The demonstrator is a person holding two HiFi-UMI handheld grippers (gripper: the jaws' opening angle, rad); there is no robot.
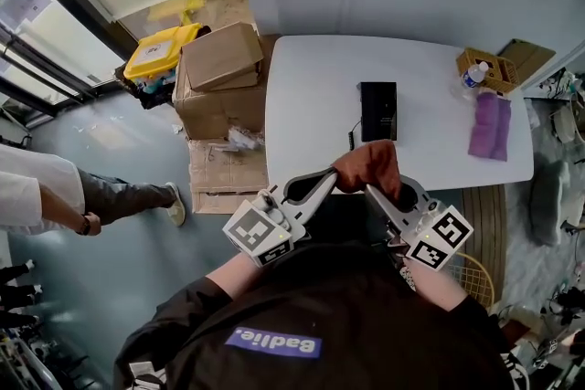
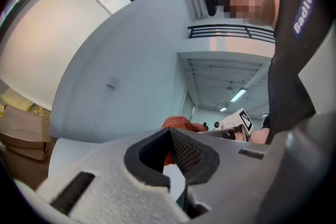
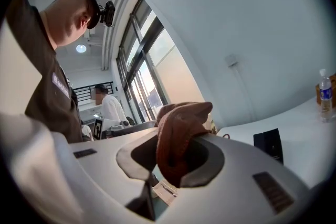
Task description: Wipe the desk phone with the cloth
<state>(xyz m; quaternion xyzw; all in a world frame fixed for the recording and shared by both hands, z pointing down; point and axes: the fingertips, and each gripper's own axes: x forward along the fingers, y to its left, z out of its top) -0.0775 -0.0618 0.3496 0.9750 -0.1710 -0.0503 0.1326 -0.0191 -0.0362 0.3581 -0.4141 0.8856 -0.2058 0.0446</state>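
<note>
My right hand-held gripper is clamped on the rust-coloured cloth, which bunches up over its tips. My left hand-held gripper pinches the cloth's other edge. I see the cloth held over the surface's near edge, near the desk phone but apart from it.

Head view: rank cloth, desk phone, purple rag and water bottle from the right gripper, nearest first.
1. cloth, held by the right gripper
2. desk phone, table centre
3. purple rag, table's right side
4. water bottle, far right corner
</note>
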